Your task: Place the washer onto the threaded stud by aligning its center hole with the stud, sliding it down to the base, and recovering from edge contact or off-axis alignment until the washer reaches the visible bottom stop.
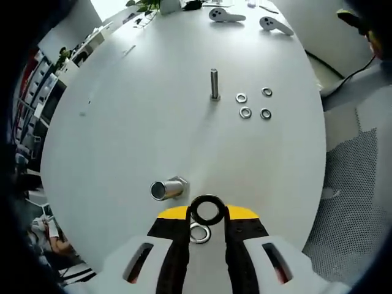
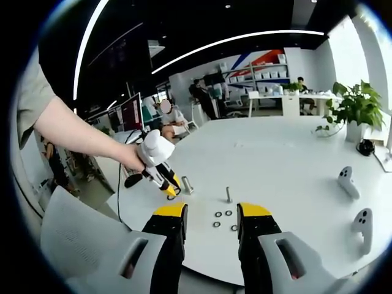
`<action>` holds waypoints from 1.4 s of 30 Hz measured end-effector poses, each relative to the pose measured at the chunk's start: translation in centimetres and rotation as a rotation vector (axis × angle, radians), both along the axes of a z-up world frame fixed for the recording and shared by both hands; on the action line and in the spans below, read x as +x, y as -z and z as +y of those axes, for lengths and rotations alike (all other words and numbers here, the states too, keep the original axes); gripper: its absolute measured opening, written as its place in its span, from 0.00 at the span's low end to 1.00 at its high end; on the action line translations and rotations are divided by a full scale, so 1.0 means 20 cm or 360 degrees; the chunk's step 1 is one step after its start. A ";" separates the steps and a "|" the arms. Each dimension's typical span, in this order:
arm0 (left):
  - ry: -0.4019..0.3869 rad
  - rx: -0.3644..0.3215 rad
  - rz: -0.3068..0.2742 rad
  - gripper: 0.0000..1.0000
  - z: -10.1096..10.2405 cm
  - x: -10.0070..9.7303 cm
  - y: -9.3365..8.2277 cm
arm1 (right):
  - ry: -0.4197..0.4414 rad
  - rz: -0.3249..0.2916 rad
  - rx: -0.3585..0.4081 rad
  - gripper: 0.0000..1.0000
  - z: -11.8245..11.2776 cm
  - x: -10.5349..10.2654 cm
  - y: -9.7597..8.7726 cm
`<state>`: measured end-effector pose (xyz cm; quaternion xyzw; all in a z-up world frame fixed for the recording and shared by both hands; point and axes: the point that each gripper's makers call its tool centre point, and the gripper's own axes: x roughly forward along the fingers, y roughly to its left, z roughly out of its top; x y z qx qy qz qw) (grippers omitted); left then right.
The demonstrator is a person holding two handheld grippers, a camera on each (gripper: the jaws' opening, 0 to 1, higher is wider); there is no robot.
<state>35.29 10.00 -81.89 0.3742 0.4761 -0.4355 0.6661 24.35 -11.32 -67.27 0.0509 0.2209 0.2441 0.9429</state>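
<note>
Here the washer sits pinched on edge between the tips of the left tool, its hole facing the camera, with a second ring lying on the bench just under the jaws. The stud stands upright well ahead of this tool, nearly straight along its jaws, so the washer must travel forward, turn flat and come down over the stud's vertical axis. A lying nut-headed bolt rests just beside the tool; four spare washers lie near the stud. The right tool hangs open and empty, farther back; the left is nearer
</note>
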 end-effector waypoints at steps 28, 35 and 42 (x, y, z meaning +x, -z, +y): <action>0.0028 0.0012 -0.0152 0.19 -0.02 0.23 -0.09 | -0.0029 0.0009 -0.0003 0.34 0.02 0.00 0.01; 0.0040 0.0044 -0.0130 0.19 -0.02 0.23 -0.04 | -0.0030 0.0013 -0.0003 0.34 0.02 0.00 0.01; -0.0001 0.0009 -0.0123 0.19 -0.04 0.27 -0.03 | -0.0029 0.0018 -0.0013 0.34 0.01 0.00 0.02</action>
